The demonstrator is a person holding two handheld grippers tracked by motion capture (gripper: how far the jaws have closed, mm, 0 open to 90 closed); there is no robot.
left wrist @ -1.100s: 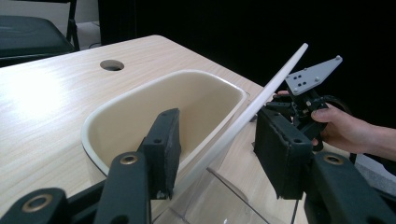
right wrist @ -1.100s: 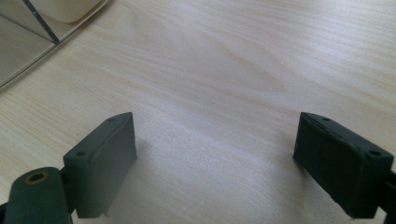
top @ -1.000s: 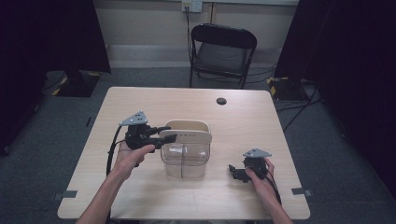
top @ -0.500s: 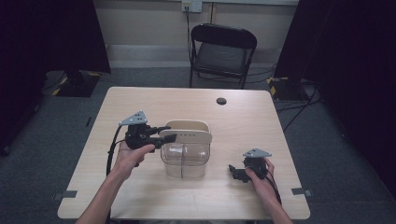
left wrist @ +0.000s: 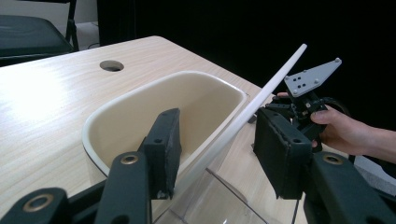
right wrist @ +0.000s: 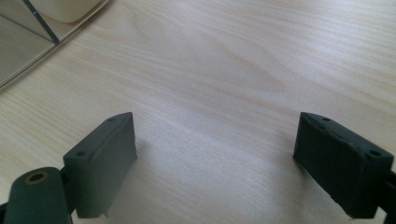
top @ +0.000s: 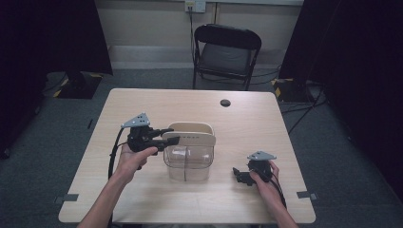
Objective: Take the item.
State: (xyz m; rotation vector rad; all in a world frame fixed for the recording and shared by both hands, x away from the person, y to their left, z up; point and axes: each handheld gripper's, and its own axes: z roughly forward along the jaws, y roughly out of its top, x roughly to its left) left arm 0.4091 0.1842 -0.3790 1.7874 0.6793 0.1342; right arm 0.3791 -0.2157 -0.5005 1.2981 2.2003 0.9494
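Nothing moved: left claw point(top: 167, 135) narrow, seemingly astride cream lid point(top: 190, 137) on clear bin point(top: 187, 164); right claw point(top: 239, 175) wide, empty.

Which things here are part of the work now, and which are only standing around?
Part of the work:
- clear plastic container
- cream plastic lid, tilted open
- left gripper, closed on the lid's edge
- right gripper, open, resting on the table

Only standing around:
- light wooden table with a round cable hole
- black folding chair
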